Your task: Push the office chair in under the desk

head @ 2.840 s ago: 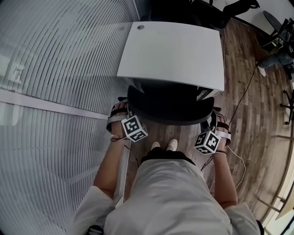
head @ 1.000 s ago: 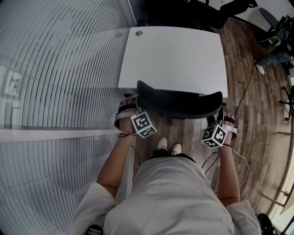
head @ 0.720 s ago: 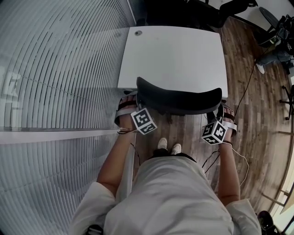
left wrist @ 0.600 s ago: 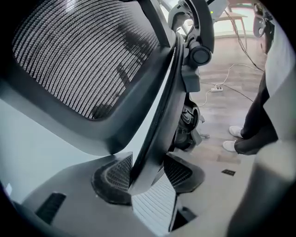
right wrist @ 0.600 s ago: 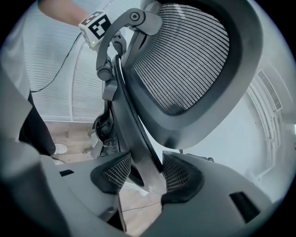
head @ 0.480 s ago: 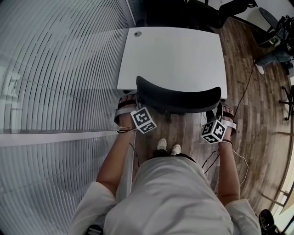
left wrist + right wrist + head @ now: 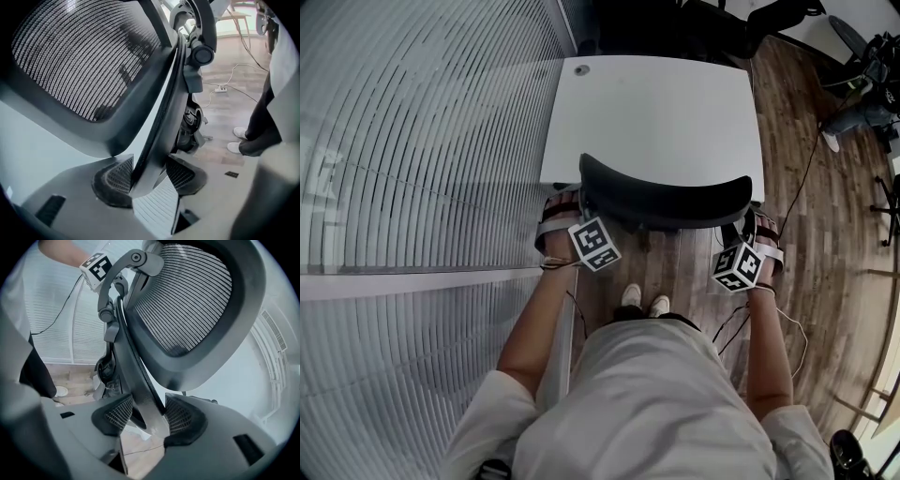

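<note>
At the far left, window blinds (image 7: 422, 150) are seen running alongside the white desk (image 7: 656, 112). The left gripper (image 7: 150, 176) is held at the left end of the backrest of the office chair (image 7: 666, 202). Its jaws are pinched on the dark rim of that backrest, which is wedged between both ribbed pads (image 7: 115, 176), and the mesh panel is seen rising above and to the left of them. From above, only the chair's backrest is shown, set right against the near edge of the desk. The person's white shoes (image 7: 642, 300) are placed just behind the chair on the wooden floor (image 7: 825, 216). At the right end of the backrest, the right gripper (image 7: 149, 417) is clamped on the rim in the same way, the rim caught between its two pads (image 7: 183, 416) and the mesh spread up and to their right
</note>
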{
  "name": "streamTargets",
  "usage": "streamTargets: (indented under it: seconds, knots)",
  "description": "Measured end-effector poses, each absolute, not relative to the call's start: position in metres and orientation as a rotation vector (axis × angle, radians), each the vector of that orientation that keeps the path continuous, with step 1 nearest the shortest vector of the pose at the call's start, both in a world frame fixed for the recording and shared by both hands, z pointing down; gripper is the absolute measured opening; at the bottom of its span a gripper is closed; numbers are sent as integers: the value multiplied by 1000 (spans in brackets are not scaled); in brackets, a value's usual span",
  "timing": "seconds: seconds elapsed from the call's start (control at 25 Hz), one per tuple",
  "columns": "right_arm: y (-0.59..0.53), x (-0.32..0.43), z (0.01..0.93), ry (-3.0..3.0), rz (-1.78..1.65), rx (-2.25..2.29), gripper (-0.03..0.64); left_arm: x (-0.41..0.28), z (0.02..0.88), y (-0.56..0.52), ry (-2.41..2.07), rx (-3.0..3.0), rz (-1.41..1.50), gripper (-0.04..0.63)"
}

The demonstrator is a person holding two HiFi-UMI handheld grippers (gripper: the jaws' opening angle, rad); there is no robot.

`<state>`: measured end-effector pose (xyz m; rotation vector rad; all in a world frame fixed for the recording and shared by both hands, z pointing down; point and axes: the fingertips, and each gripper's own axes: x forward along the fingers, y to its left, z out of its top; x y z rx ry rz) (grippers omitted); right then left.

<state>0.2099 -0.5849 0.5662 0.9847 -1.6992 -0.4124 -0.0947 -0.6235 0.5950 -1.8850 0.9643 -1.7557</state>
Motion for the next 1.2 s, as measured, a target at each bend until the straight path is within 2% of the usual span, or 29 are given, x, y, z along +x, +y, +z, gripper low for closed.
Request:
streamTargets:
  seconds: [0.2, 0.52, 0.96, 1.2]
  knots:
    - [-576, 209, 561, -1768, -335, 1019, 232, -88, 588, -611, 1002, -2011, -1661, 240]
    - [-558, 192, 507, -1998, -182, 1222, 229, -80, 541, -583, 1185, -2310, -1406, 238]
    - [-513, 145, 422, -2428, 88, 1408, 122, -27, 439, -522, 1327, -2900, -611, 129]
    - [-490, 118, 390, -2559, 121, 1390, 77, 1, 397, -495, 1284, -2960, -386, 74]
